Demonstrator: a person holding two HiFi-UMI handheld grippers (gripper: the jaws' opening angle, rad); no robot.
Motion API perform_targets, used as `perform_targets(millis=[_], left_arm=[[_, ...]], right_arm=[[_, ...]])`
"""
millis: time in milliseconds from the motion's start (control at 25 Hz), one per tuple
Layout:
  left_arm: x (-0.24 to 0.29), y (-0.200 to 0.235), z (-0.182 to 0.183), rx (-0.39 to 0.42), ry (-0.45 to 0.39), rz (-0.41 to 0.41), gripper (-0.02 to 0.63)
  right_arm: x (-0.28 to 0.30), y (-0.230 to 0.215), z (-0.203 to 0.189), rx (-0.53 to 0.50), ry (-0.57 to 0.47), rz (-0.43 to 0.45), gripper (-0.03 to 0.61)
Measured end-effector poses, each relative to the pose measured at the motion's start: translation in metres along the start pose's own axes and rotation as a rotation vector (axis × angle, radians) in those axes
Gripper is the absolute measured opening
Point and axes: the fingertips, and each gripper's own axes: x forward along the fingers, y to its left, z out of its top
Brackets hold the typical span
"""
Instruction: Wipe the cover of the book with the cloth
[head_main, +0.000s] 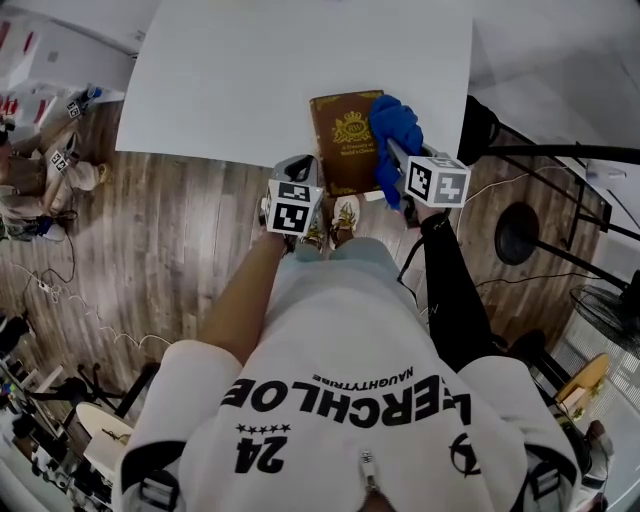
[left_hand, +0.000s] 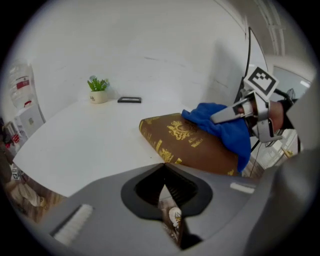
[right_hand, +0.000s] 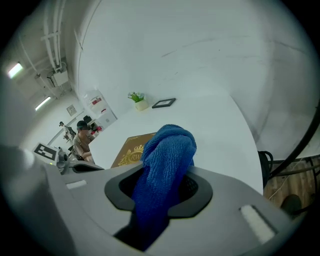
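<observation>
A brown book (head_main: 343, 140) with a gold emblem lies at the near edge of the white table (head_main: 230, 80). The blue cloth (head_main: 396, 128) rests on the book's right side, and my right gripper (head_main: 393, 162) is shut on it. In the right gripper view the cloth (right_hand: 167, 155) bulges out between the jaws, with the book (right_hand: 130, 151) behind it. My left gripper (head_main: 300, 172) hangs just off the table edge by the book's near left corner, shut and empty. In the left gripper view the book (left_hand: 185, 142) and cloth (left_hand: 225, 127) lie ahead, to the right of my left gripper (left_hand: 165, 175).
A small potted plant (left_hand: 98, 90) and a flat dark item (left_hand: 129, 100) sit at the table's far side. Wooden floor lies below the near edge. A round-based stand and cables (head_main: 520, 232) are on the right. A person (right_hand: 82, 135) stands in the background.
</observation>
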Motion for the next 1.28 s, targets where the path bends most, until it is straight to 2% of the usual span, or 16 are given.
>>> perform_targets(millis=[120, 280, 560, 640, 840, 1040, 1160, 1280], left_arm=[[0.008, 0.002, -0.003, -0.025, 0.008, -0.016, 0.058], [0.022, 0.009, 0.005, -0.017, -0.007, -0.024, 0.057], [0.046, 0.0, 0.039, 0.013, -0.027, -0.071, 0.058], [0.04, -0.004, 0.043, 0.02, -0.035, -0.079, 0.058], [0.014, -0.02, 0.037, 0.033, -0.046, -0.111, 0.058], [0.002, -0.032, 0.032, 0.036, -0.059, -0.14, 0.058], [0.005, -0.034, 0.024, 0.044, -0.043, -0.14, 0.058], [0.006, -0.036, 0.022, 0.041, -0.042, -0.145, 0.057]], right_arm=[[-0.007, 0.003, 0.001, 0.0, -0.027, 0.015, 0.104], [-0.014, 0.004, -0.002, 0.001, -0.027, 0.011, 0.105], [-0.03, -0.007, -0.005, 0.025, -0.042, -0.012, 0.105], [-0.033, 0.002, -0.001, 0.017, -0.057, 0.022, 0.106], [-0.026, 0.056, 0.008, -0.051, -0.065, 0.215, 0.106], [0.002, 0.097, 0.0, -0.095, 0.022, 0.308, 0.106], [0.022, 0.099, -0.028, -0.069, 0.165, 0.302, 0.106], [0.027, 0.097, -0.038, -0.029, 0.186, 0.286, 0.106]])
